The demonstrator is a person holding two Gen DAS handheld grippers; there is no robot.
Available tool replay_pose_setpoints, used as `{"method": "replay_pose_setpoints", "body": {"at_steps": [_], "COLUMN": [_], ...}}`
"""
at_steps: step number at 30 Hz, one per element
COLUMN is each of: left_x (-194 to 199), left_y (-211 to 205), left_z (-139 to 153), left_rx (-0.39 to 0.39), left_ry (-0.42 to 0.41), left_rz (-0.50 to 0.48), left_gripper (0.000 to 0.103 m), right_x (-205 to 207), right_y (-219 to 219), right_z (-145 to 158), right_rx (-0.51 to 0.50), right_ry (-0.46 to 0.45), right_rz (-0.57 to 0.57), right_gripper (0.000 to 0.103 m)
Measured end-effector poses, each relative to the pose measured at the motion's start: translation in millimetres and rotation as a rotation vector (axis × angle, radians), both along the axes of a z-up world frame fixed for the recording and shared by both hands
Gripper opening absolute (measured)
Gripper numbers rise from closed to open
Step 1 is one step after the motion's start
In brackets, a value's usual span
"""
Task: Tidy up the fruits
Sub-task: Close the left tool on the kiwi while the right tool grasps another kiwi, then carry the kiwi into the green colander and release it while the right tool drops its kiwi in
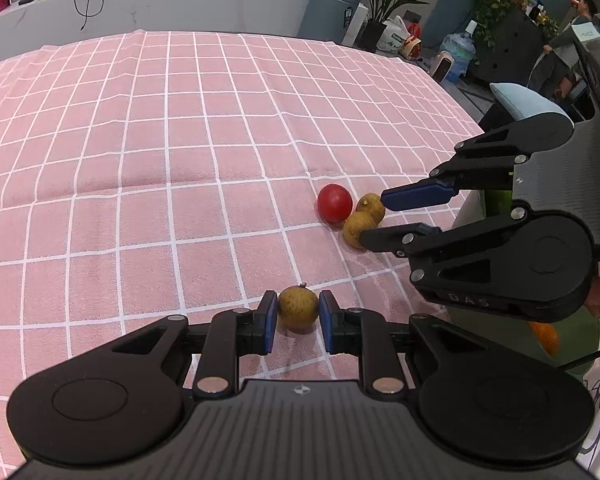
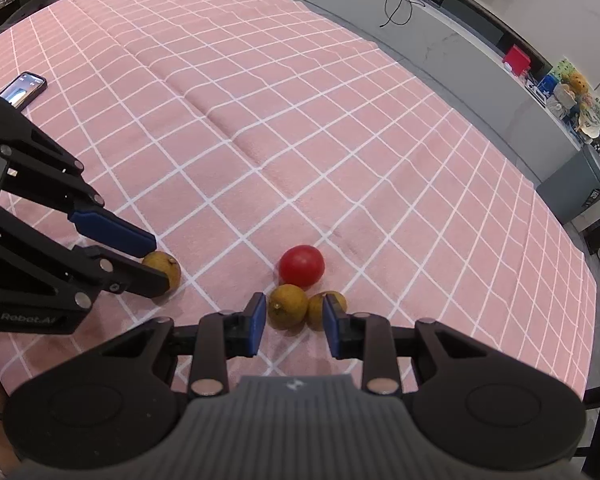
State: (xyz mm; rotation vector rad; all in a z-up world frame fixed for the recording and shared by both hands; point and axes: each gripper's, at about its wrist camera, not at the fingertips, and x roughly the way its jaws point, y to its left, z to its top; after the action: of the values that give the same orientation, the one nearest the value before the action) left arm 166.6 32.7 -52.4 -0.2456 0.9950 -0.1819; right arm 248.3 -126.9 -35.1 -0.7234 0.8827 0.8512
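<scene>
Already both tongs are clenched on brown fruit, low over the pink checked tabletop (image 1: 140,128).
Left tongs (image 1: 298,312) pinch a lone brown fruit (image 1: 298,307); right tongs (image 2: 294,312) clamp one brown fruit (image 2: 287,306), crowding its neighbour (image 2: 332,300) and the red tomato (image 2: 302,266), which could roll away if nudged.

Both grippers tilt steeply downward; left gripper (image 1: 298,312) has its fingers clamped tight, right gripper (image 2: 294,318) sits at its 2 o'clock, nearly closed too.
</scene>
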Motion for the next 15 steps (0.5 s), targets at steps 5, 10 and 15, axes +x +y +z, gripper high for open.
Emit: {"method": "replay_pose_setpoints", "body": {"at_steps": [5,10,15], "left_x": [-5,-7,-9], "left_y": [3,4,3], "left_z": [1,2,3], "left_rx": [-0.013,-0.021,-0.02], "left_ry": [-0.002,0.001,0.001], "left_rz": [0.004,0.007,0.009], "left_gripper": [0.024,0.024,0.024], "right_x": [-5,-10,-19], "right_y": [9,17,22], "right_z": [-7,-15,-21], "right_rx": [-0.031,-0.078,-0.119], "right_ry": [-0.013,-0.071,-0.137], "right_rz": [0.024,0.047,0.09], "right_gripper": [0.026,0.02,0.02]}}
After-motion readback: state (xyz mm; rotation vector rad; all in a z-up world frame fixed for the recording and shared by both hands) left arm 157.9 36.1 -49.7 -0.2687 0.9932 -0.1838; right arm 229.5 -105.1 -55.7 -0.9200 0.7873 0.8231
